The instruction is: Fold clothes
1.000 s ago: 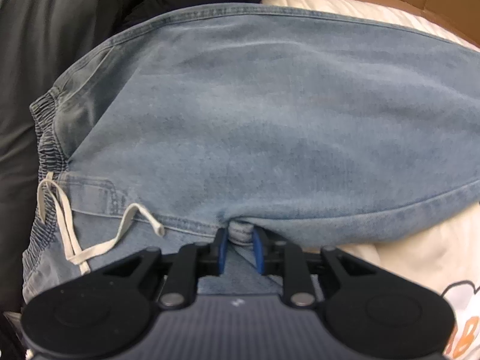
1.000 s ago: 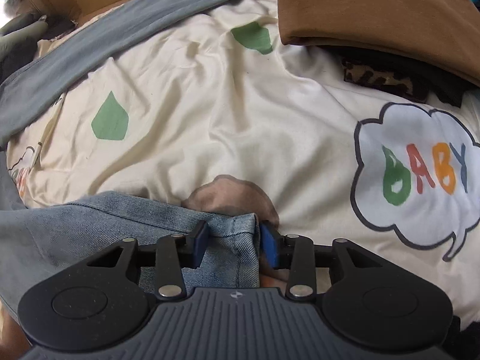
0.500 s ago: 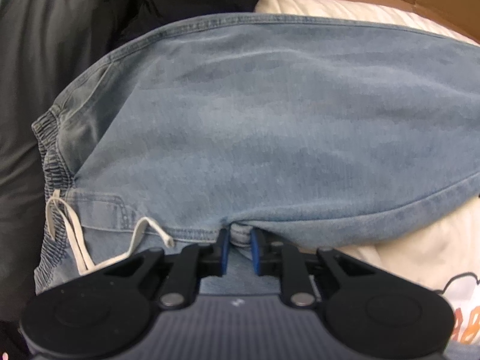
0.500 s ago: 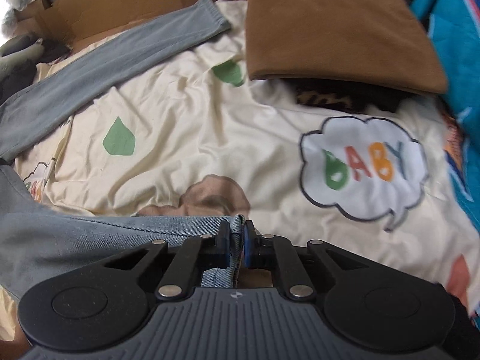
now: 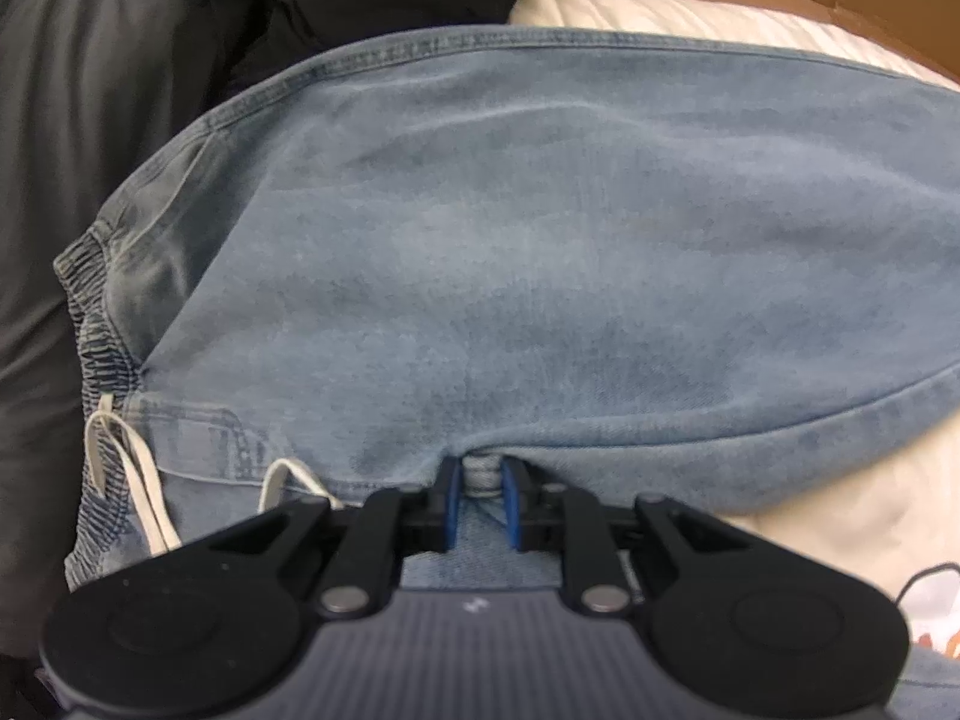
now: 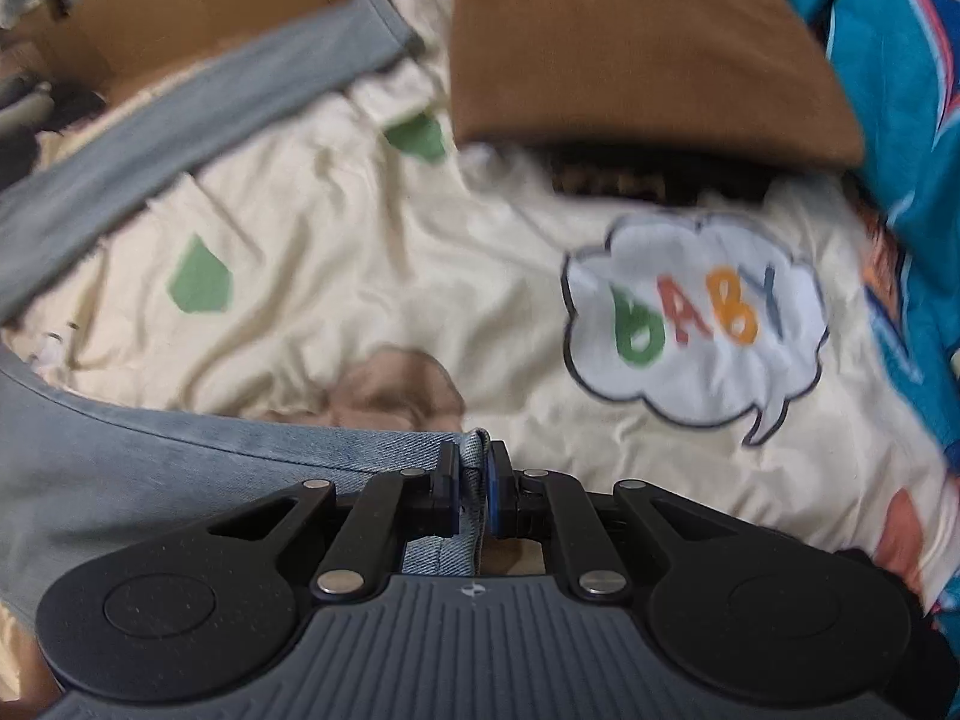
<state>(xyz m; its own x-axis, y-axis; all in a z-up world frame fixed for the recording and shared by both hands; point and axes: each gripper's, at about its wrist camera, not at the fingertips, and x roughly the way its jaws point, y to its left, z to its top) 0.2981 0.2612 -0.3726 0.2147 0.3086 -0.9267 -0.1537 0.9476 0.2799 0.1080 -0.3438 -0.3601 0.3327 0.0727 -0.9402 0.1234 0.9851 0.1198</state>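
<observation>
**Operator:** I have the jeans (image 5: pixel 540 240) in both grippers. My left gripper (image 5: pixel 480 480) pinches a bunched bit of denim at the near edge of the jeans, close to the crotch, and the pads press on it from both sides. My right gripper (image 6: pixel 471 468) is pressed together on the hem (image 6: pixel 474 450) of a leg, with the fabric sandwiched between the pads.

**Observer:** Where do the jeans lie?

**Operator:** On the bed, over a cream sheet (image 6: pixel 360 276) printed with green shapes and a "BABY" bubble (image 6: pixel 696 318). In the left view they spread wide across the frame, waistband (image 5: pixel 90 300) and white drawstring (image 5: pixel 138 480) at the left, legs running off to the right. They seem already laid one leg over the other, though I cannot be sure from here.

**Observer:** So how far along are you?

**Operator:** Early on this piece, I judge. The grips are set, but the lengthwise fold, hem brought toward the waistband, is not yet made. The right view is blurred, so the hem detail is soft.

**Observer:** And the rest of the pile?

**Operator:** A brown folded piece (image 6: pixel 630 42) sits at the far right on something dark, which looks finished. A grey sleeve or leg (image 6: pixel 180 138) stretches loose across the far left, and dark clothes (image 5: pixel 90 120) lie left of the jeans. Those appear unfolded, so several pieces remain.
</observation>
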